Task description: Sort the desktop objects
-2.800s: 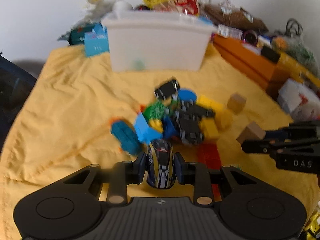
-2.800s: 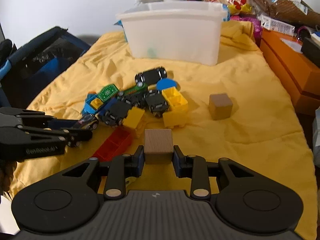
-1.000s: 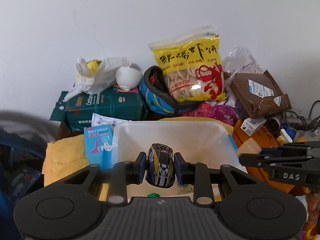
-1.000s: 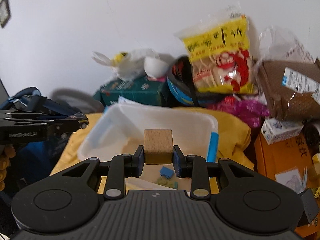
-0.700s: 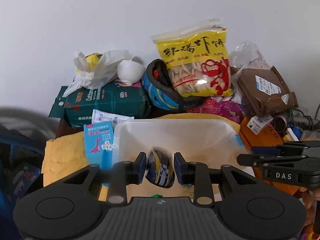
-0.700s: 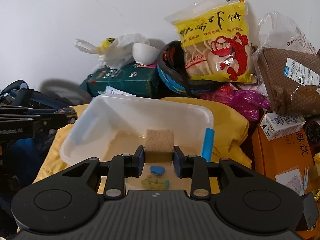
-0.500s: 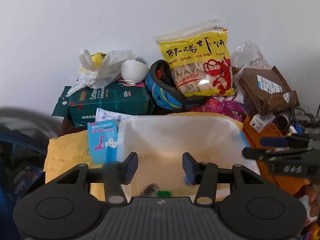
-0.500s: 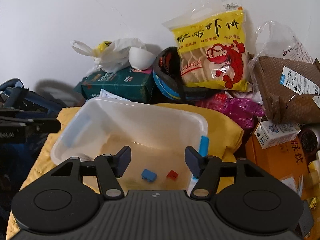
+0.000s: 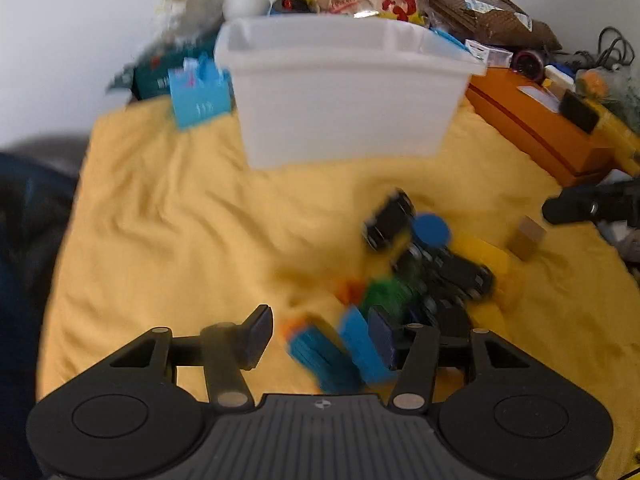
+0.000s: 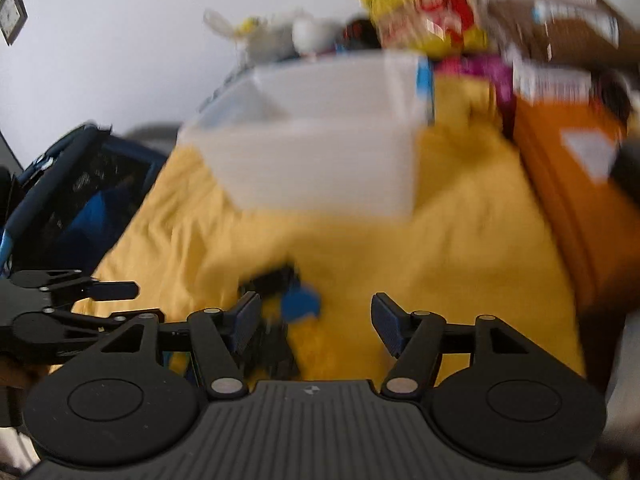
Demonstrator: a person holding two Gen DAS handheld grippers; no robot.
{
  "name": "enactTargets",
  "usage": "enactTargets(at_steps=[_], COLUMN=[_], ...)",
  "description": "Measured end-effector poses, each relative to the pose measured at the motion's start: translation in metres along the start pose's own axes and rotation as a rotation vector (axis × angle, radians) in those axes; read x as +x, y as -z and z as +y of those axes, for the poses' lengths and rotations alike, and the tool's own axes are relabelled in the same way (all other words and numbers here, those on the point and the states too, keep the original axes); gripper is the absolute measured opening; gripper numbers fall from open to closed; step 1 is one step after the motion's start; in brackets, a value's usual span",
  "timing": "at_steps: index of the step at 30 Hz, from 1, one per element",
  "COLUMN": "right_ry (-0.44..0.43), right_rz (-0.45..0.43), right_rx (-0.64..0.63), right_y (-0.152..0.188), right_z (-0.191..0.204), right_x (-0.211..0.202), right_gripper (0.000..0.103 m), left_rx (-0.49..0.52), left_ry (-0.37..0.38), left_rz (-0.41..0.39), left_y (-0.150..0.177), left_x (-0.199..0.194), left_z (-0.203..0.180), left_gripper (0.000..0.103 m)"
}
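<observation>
From my feed I see a plain white wall (image 9: 100,20) filling twelve o'clock, a small dark-framed picture (image 10: 12,12) hanging on it at ten o'clock, a rumpled yellow cloth (image 9: 168,216) covering the work surface, and soft, even light throughout the blurred scene.

A: Left wrist view — position?
B: Mounted behind the left gripper (image 9: 320,334), looking forward and down over the yellow cloth (image 9: 168,232); toy pile (image 9: 416,272) close below, white bin (image 9: 344,96) further ahead.

A: Right wrist view?
B: Behind the right gripper (image 10: 316,320), same downward slant, heavily blurred, set further right.

A: Shared ground?
B: White bin (image 10: 320,168), yellow cloth (image 10: 440,248), blue disc (image 9: 430,229) (image 10: 300,304), orange box (image 9: 532,128) (image 10: 568,184). Each view catches the other gripper at its edge.
</observation>
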State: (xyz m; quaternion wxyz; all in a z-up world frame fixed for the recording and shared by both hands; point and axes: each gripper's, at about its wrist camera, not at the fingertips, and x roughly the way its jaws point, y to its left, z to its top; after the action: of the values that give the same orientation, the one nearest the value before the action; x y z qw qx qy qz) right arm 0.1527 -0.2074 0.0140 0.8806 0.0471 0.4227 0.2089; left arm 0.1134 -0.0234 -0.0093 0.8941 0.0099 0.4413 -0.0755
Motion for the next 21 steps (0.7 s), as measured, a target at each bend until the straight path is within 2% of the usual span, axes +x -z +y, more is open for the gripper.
enactTargets(at_steps=[3, 4, 5, 6, 8, 12, 15, 18, 21], right_ry=[-0.005, -0.005, -0.005, -0.006, -0.005, -0.006, -0.011, -0.014, -0.028], right_rz=[0.032, 0.036, 0.039, 0.040, 0.043, 0.047, 0.055, 0.064, 0.074], right_rx=[0.023, 0.026, 0.023, 0.019, 0.011, 0.015, 0.015, -0.002, -0.006], right_y=[0.016, 0.019, 0.021, 0.023, 0.025, 0.036, 0.042, 0.048, 0.052], right_z=[0.000, 0.000, 0.001, 0.001, 0.002, 0.004, 0.007, 0.015, 0.021], right_x=[-0.001, -0.003, -0.004, -0.006, -0.009, -0.011, -0.010, -0.009, -0.007], right_gripper=[0.065, 0.065, 0.065, 0.065, 0.065, 0.066, 0.066, 0.067, 0.068], left_rx=[0.051, 0.081, 0.067, 0.039, 0.007, -0.056, -0.050, -0.041, -0.081], left_ry=[-0.011, -0.038, -0.052, -0.067, -0.141, -0.160, -0.178, -0.245, -0.303], left_rz=[0.009, 0.023, 0.015, 0.013, 0.030, 0.015, 0.002, -0.011, -0.002], left_y=[0.015, 0.022, 0.027, 0.030, 0.035, 0.040, 0.042, 0.045, 0.050], left_x=[0.001, 0.003, 0.003, 0.001, -0.003, -0.014, -0.020, -0.021, -0.023], left_z=[-0.007, -0.007, -0.003, 0.003, 0.014, 0.034, 0.034, 0.033, 0.039], left_gripper=[0.060, 0.064, 0.075, 0.077, 0.073, 0.070, 0.070, 0.070, 0.069])
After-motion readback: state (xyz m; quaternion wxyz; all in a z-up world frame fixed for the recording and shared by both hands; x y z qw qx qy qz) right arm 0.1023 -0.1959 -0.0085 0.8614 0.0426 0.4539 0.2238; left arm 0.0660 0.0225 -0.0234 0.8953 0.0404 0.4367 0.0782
